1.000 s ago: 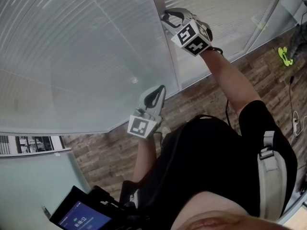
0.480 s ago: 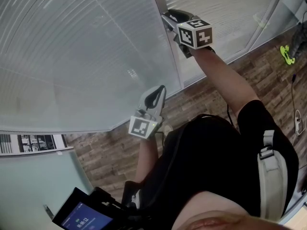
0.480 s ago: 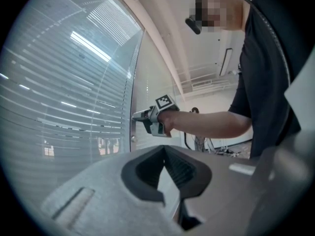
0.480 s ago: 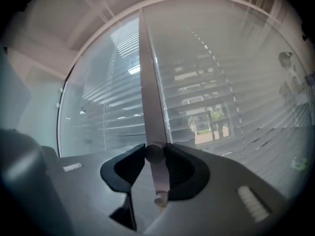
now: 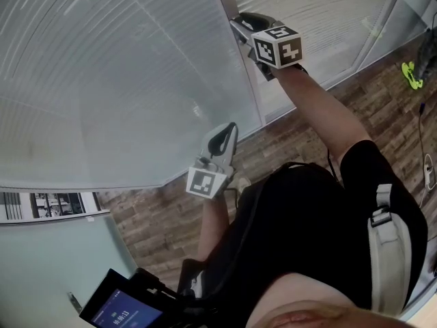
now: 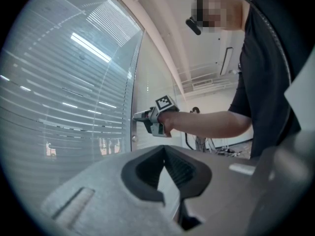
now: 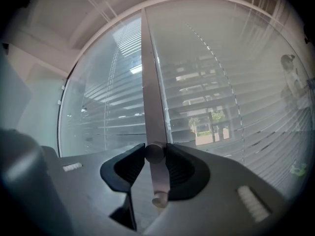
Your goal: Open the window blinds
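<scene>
behind glass point(image 5: 82, 67), pale half-open blinds point(image 7: 221, 107)

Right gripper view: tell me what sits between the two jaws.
A round knob on the metal window post sits between the right gripper's jaws, which press on both its sides. The right gripper view shows this plainly.

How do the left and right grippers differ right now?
Grip: the right gripper has its jaws shut on the round knob on the frame; the left gripper has its jaws together on nothing.
Place: the right gripper is up at the frame between the panes; the left gripper sits lower, away from the knob.
Shared: each carries a marker cube.
</scene>
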The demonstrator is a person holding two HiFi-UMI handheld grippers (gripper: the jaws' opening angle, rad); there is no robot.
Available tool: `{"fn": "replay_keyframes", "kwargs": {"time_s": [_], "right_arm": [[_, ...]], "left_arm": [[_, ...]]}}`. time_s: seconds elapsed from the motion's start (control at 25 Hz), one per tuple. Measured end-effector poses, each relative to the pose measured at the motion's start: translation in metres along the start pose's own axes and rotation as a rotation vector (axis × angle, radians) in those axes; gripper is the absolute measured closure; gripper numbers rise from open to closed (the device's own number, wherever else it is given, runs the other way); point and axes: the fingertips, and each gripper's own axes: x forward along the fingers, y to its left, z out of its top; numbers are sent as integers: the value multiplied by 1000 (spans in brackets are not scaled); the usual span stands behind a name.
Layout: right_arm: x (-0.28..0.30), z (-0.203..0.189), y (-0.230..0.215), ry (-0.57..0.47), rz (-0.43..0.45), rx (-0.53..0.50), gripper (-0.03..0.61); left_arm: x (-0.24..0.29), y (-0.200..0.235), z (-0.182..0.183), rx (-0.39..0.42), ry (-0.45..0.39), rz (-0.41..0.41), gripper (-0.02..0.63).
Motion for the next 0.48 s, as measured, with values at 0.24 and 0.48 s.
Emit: {"fn": "replay_keyframes", "kwargs": {"time_s": [0.24,0.48], "right_arm": [[3,-3,5,29,47,-87,400],[-8,12,18,29,84,-359,311]], "left_arm": [[1,0,0,-9,-4,4,611],[-1,-1,-2,-12,5,2,611]]}}
